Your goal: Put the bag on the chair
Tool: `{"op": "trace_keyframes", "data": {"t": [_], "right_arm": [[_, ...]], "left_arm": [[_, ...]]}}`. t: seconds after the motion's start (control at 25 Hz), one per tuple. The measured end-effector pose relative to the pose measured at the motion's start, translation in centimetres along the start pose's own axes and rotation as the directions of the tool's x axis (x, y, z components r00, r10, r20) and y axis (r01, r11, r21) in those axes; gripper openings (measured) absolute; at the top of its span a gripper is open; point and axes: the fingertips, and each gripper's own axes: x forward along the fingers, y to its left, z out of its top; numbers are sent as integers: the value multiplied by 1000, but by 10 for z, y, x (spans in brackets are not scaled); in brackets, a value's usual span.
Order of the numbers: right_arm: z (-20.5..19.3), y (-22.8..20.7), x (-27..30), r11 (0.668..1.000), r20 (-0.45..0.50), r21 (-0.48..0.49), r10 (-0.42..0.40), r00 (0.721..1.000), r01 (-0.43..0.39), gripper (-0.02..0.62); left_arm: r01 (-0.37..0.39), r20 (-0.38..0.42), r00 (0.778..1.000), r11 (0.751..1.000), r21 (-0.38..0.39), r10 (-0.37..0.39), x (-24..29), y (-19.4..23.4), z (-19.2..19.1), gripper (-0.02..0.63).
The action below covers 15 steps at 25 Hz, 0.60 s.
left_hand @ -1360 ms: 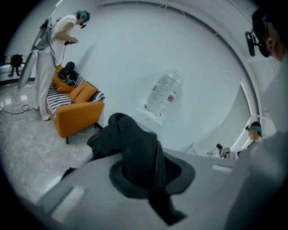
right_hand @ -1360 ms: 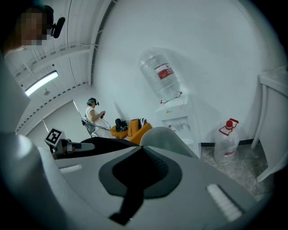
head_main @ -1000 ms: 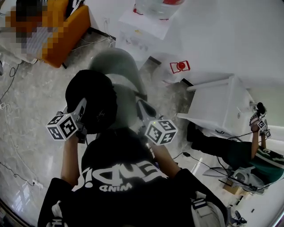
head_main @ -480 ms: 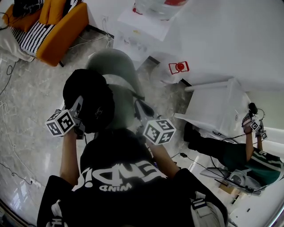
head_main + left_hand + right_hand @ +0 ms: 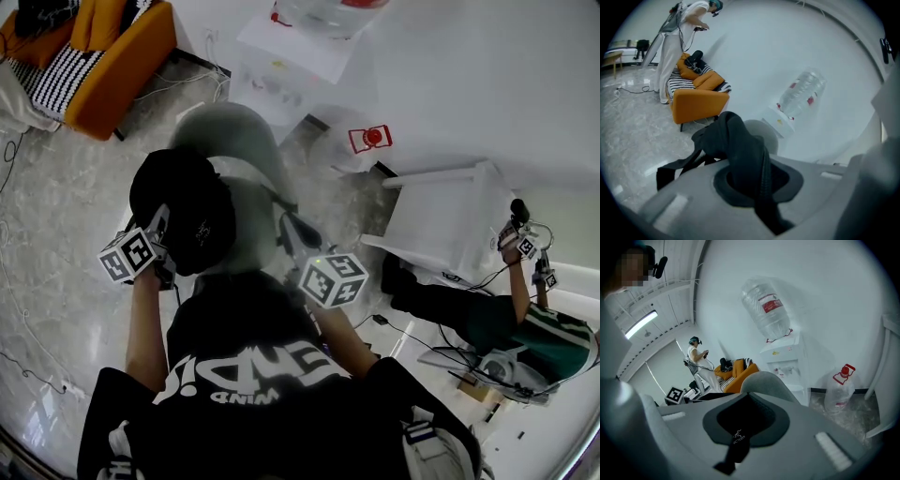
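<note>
A black bag (image 5: 183,211) hangs over the left side of a grey shell chair (image 5: 246,150). My left gripper (image 5: 159,236) is at the bag's near side, shut on it. In the left gripper view the bag's fabric and zip (image 5: 740,150) are bunched between the jaws of the left gripper (image 5: 754,185), with a strap drooping left. The chair's back (image 5: 761,131) shows just behind. My right gripper (image 5: 291,230) is over the chair's right side. In its own view the right gripper (image 5: 745,420) is shut on a black strap (image 5: 737,442) bearing a small white logo, with the chair back (image 5: 766,383) beyond.
An orange armchair (image 5: 117,66) stands at the far left. A white water dispenser (image 5: 281,70) carries a large bottle (image 5: 766,312). A jug with a red cap (image 5: 361,145) sits on the floor. A white table (image 5: 455,220) and another person (image 5: 511,319) are at the right.
The bag and both grippers sit slightly further left and higher in the picture, both grips unchanged. The person at the right has raised an arm.
</note>
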Motion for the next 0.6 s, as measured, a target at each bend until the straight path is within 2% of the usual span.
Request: {"op": "trace_keyframes", "data": {"t": [0.24,0.6], "right_arm": [[-2,-3,5,1000,-21,-4,-1,1000,1,0],[-10,6,12,999,-53,-17,32,998,-33,0]], "left_arm": [[-21,-2,1000,999,29,21,11,18,-1,34],[-79,-79,993,992,97,87,16,39,-34,44]]}}
